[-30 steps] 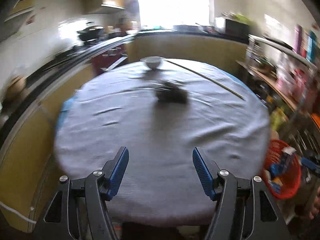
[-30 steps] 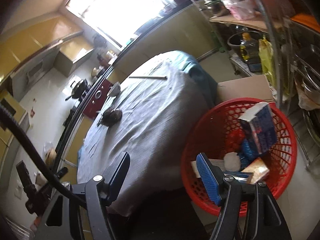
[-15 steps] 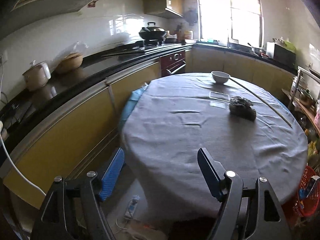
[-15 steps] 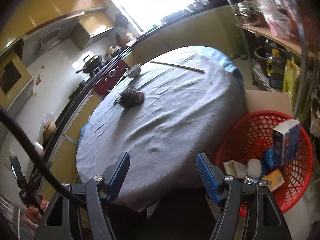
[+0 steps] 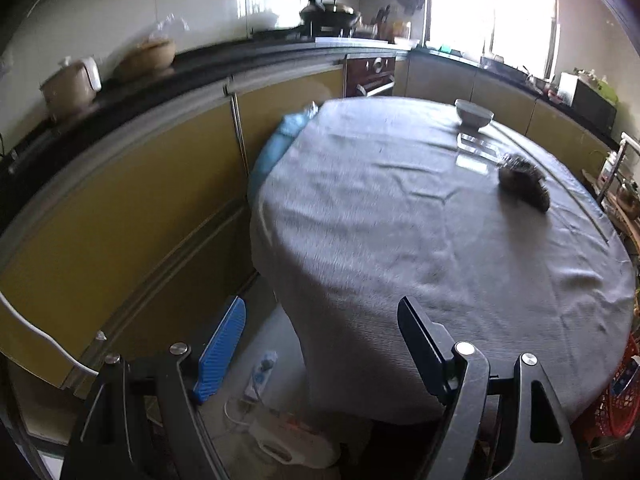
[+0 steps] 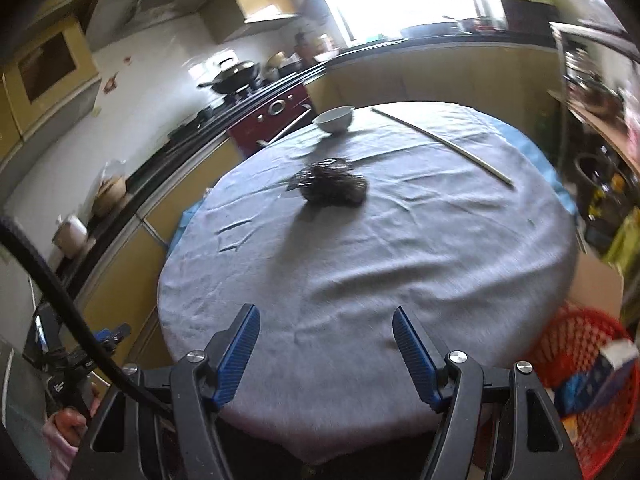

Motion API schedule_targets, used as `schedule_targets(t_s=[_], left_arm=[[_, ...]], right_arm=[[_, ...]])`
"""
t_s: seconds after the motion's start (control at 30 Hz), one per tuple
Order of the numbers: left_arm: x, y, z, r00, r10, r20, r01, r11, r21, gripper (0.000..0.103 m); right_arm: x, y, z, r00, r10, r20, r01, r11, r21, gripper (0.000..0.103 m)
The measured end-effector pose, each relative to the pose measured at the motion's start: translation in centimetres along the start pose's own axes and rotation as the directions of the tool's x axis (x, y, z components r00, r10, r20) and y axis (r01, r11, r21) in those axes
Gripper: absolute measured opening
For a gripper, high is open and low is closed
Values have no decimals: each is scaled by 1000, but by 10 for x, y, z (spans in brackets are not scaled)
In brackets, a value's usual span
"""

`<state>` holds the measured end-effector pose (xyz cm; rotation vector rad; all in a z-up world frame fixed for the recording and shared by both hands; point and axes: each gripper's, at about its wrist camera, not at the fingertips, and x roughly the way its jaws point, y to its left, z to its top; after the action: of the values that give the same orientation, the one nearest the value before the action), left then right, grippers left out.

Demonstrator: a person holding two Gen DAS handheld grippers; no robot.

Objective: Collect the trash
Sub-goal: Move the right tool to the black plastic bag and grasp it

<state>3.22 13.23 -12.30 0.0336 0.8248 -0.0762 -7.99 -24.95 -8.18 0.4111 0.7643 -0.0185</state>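
A dark crumpled wad of trash lies on the round grey-clothed table, past its middle; it also shows in the left wrist view at the right. A red mesh basket with boxes and wrappers stands on the floor at the table's right. My right gripper is open and empty over the table's near edge. My left gripper is open and empty, low at the table's left edge above the floor.
A white bowl and a thin long stick lie at the table's far side. A clear flat piece lies near the bowl. Yellow cabinets line the left. A power strip lies on the floor. Shelves stand at right.
The left gripper has swung left and dropped toward the table's left edge. The right gripper has turned from the red basket to face the table and the dark wad.
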Motion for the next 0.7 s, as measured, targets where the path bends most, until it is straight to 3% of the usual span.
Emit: schedule_targets(t_s=[0.43, 0.7], left_arm=[[59, -3, 43, 995, 61, -74, -59, 998, 27, 79], [83, -45, 126, 997, -44, -60, 49, 995, 88, 79]], right_arm=[[110, 2, 80, 996, -14, -94, 6, 997, -77, 72], [197, 22, 145, 990, 13, -141, -47, 970, -240, 72]])
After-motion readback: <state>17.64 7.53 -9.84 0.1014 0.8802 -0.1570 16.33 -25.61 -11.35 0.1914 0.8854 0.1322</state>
